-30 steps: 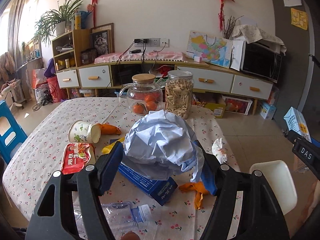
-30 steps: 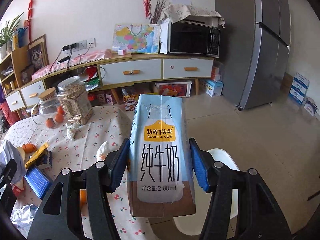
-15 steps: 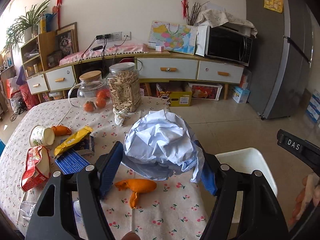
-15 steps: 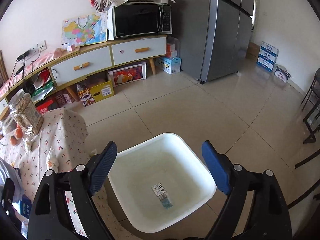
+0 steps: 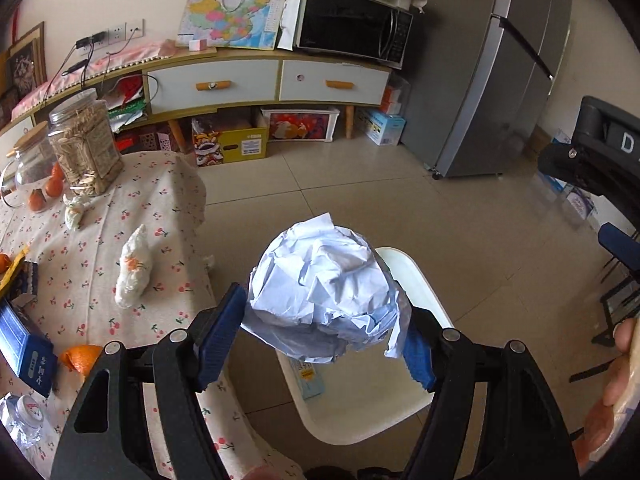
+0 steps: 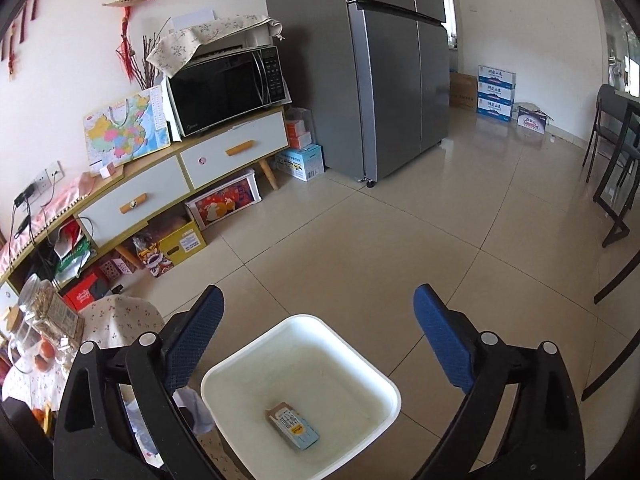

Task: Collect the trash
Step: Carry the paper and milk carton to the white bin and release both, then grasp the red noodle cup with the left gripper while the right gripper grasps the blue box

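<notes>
Two claws: both hang over the white bin (image 6: 301, 394) on the floor beside the bench (image 5: 100, 264), at the lower centre of each view.
Left claw (image 5: 320, 338): clamped on a crumpled ball of pale blue paper (image 5: 326, 288); its jaws are easing apart, yet both pads are against the paper.
Paper position: lower centre of the left view, over the near left rim of the bin rather than its middle, as far as the fisheye lets me judge.
Right claw (image 6: 318, 338): jaws opening, spread wide, nothing between them.
Milk carton (image 6: 294, 428): lies flat on the bin floor, lower centre of the right view.
Risk one: a release now may drop the ball on the rim, so it bounces to the floor tiles; cause would be letting go before the paper is centred.
Risk two: light paper may cling to one pad and fall late or sideways.
Risk three: the right claw's body shows at the right edge of the left view, so the two could knock together above the bin.
Remaining trash: tissue wad (image 5: 132, 276), blue box (image 5: 24, 350) and orange peel (image 5: 80, 358) lie on the bench at the left.
</notes>
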Demonstrator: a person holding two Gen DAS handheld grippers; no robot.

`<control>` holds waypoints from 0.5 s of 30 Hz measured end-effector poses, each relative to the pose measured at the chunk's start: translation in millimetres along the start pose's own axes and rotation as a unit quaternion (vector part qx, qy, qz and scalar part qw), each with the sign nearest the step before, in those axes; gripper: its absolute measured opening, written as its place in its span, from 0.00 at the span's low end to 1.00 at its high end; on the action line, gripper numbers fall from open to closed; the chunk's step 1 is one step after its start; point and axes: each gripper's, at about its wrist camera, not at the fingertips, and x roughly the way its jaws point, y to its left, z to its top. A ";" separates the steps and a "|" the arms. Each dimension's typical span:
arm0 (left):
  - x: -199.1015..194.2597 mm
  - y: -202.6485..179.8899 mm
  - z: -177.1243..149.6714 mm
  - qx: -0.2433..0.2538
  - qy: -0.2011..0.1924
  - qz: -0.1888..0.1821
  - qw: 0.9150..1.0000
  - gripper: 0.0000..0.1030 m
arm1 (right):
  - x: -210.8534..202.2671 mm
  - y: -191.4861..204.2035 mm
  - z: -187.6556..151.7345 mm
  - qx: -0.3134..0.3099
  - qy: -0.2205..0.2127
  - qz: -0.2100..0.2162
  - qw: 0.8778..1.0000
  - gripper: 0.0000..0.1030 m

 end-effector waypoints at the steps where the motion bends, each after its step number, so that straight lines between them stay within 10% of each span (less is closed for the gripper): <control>1: 5.8 -4.5 0.5 -0.001 0.010 -0.012 1.000 0.70 | -0.7 -3.0 1.5 0.006 -0.002 0.000 1.000 0.90; 8: 21.0 -9.1 3.3 -0.025 0.046 -0.039 0.998 0.81 | -6.2 -9.4 5.5 0.026 -0.012 0.007 1.000 0.90; 15: -13.3 31.2 0.9 -0.025 -0.010 0.074 0.997 0.85 | -14.7 21.8 -5.5 -0.018 -0.025 0.021 0.999 0.93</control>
